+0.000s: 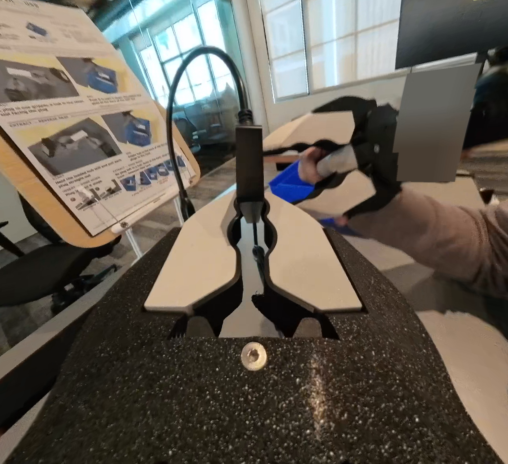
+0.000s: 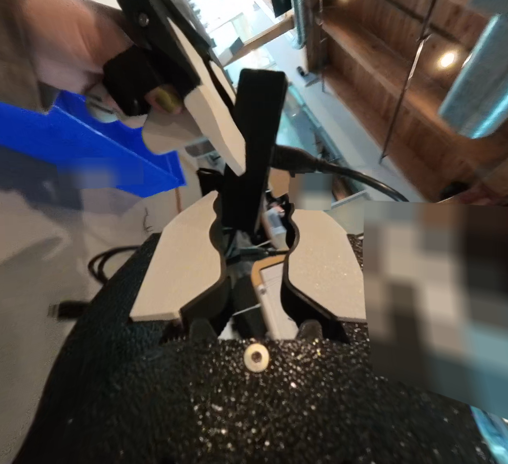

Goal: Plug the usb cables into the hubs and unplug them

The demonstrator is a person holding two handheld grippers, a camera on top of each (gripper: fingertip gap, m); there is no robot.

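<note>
My left gripper [image 1: 250, 203] is shut on the lower end of a black USB hub [image 1: 248, 162] and holds it upright. The hub's black cable [image 1: 176, 109] loops from its top end over to the left and down. In the right wrist view the hub [image 2: 255, 120] stands just ahead, held by the left gripper [image 2: 236, 159] coming from the upper left. A black cable [image 2: 357, 175] meets the hub's right side. My right gripper [image 2: 254, 206] is open, with the hub's near end between its fingertips. The right gripper also shows in the left wrist view [image 1: 283, 173], held by a gloved hand.
An instruction sheet on a wooden stand [image 1: 68, 120] leans at the left. A blue bin [image 2: 96, 142] sits at the left of the right wrist view and shows behind the right gripper [image 1: 291, 186]. Black cables [image 2: 104, 261] lie on the white table. An office chair [image 1: 41, 272] stands lower left. My two grippers' fingertips are within a few centimetres of each other.
</note>
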